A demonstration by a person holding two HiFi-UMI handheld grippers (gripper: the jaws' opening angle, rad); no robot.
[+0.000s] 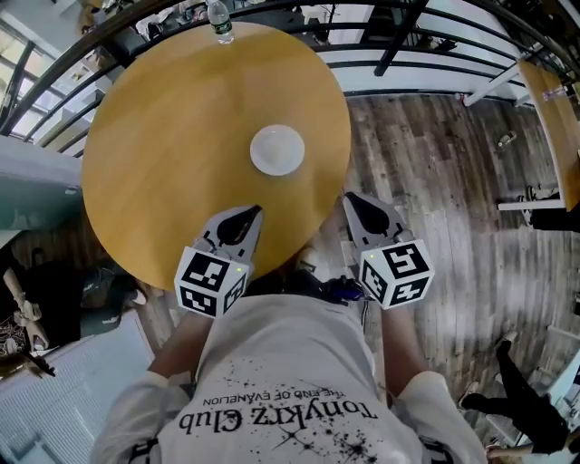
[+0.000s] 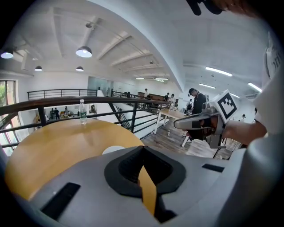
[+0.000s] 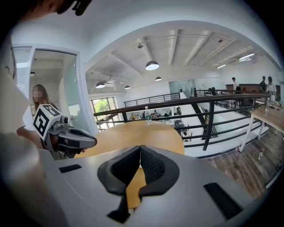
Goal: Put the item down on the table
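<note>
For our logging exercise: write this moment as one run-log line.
left tongs: shut, empty | right tongs: shut, empty | white dish: on table | bottle: table's far edge

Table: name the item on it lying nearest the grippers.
The white dish, lying flat near the middle. The only other item, the water bottle, stands upright at the far edge.

Looks like an open-plan mezzanine office: black railing point(image 2: 133, 117) beyond the left gripper point(image 2: 143, 150), pendant lamps point(image 2: 84, 52) above it under a white beamed ceiling point(image 2: 133, 40), long desks point(image 2: 171, 114) with people point(image 2: 197, 99) standing (ahead, to its right), plank flooring point(image 2: 168, 139).
</note>
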